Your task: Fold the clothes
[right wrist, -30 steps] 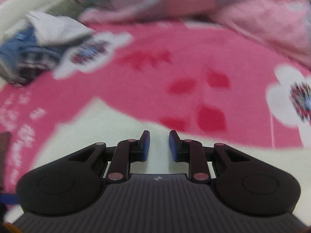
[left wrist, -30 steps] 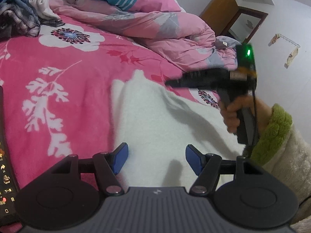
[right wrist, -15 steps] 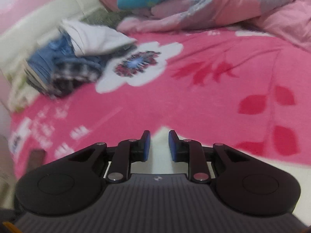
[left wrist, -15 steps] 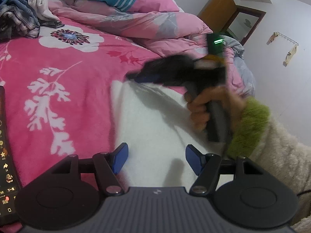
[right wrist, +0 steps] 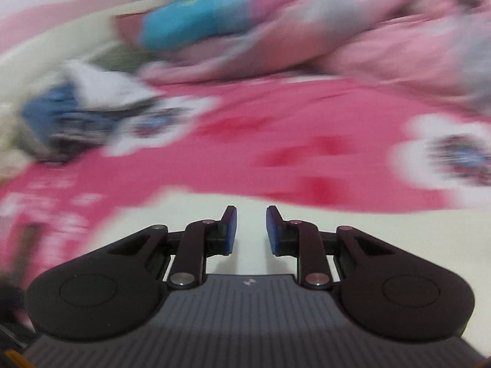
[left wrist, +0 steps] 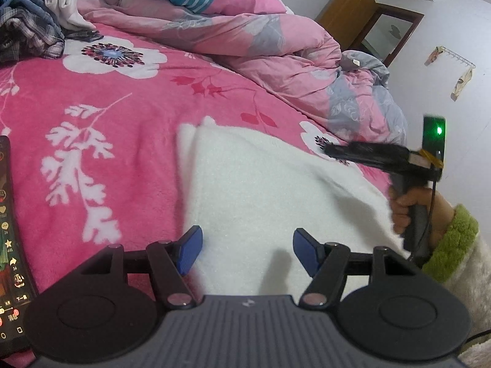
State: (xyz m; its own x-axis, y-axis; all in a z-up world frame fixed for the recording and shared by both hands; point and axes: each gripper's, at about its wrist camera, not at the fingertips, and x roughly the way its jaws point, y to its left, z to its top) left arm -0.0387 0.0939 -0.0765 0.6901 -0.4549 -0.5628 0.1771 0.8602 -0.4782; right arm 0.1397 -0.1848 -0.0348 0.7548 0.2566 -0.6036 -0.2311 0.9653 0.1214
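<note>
At the lower middle of the frame the left gripper (left wrist: 247,250) tilts down, jaws wide and empty, over the white fleece (left wrist: 260,190). At right, a hand (left wrist: 411,208) holds the right gripper (right wrist: 248,225), jaws narrow and empty, above the fleece's edge.

Even indoor light — right wrist view motion-blurred, edges fisheye-bent.

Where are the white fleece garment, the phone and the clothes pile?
white fleece garment (left wrist: 260,190): left wrist view, middle of its top face
phone (left wrist: 7,245): left wrist view, lit screen
clothes pile (left wrist: 27,27): left wrist view, plaid fabric
</note>
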